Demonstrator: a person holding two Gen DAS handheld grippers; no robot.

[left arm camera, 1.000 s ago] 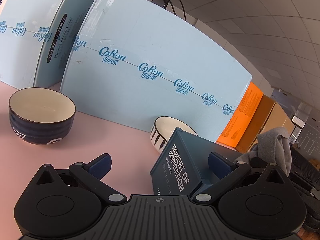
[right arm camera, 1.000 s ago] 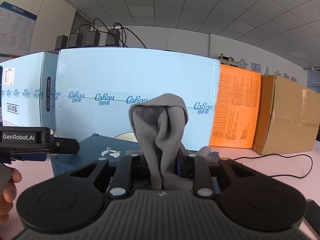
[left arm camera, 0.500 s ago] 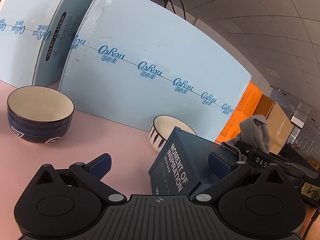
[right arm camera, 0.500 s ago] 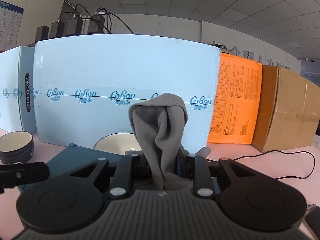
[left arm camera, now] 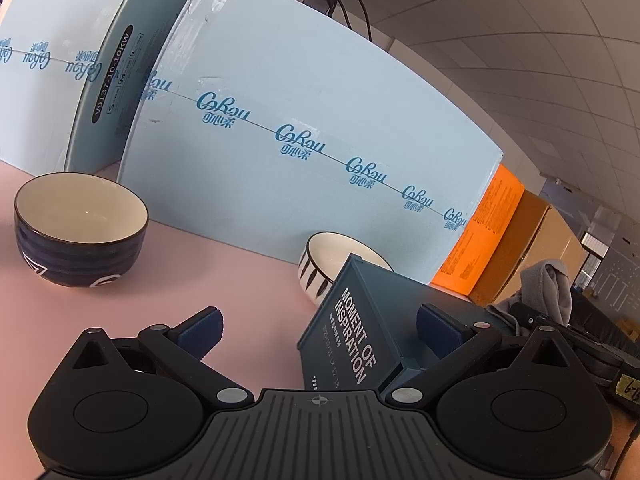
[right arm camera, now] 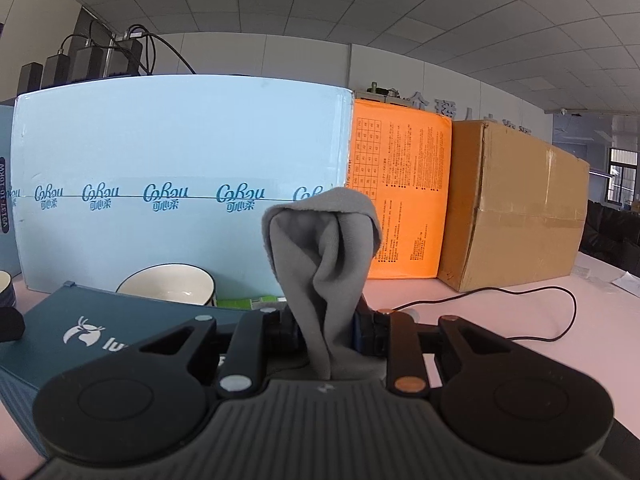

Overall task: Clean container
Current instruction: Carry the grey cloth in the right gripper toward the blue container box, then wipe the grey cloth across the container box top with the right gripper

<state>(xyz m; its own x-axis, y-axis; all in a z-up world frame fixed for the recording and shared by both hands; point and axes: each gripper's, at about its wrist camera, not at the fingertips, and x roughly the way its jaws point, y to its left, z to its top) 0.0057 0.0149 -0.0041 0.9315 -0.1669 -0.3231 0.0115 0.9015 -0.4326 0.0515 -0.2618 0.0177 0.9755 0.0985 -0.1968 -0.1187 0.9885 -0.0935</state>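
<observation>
Wiping has not begun: the dark blue box (left arm camera: 360, 320) lies on the pink counter (left arm camera: 224, 280), its corner between the left gripper (left arm camera: 318, 326)'s wide-apart fingers (left arm camera: 200, 328), seemingly untouched. Just right of it, the right gripper (right arm camera: 326, 324) is clamped on a gray cloth (right arm camera: 324, 256). Next, I judge, steady the box and bring the cloth onto it.

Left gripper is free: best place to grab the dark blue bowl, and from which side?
Take the dark blue bowl by its rim, one of the fingers inside and one outside. It stands upright and looks empty, with bare pink table on its near side. Come in from above on that near side; the light blue box blocks the back.
</observation>
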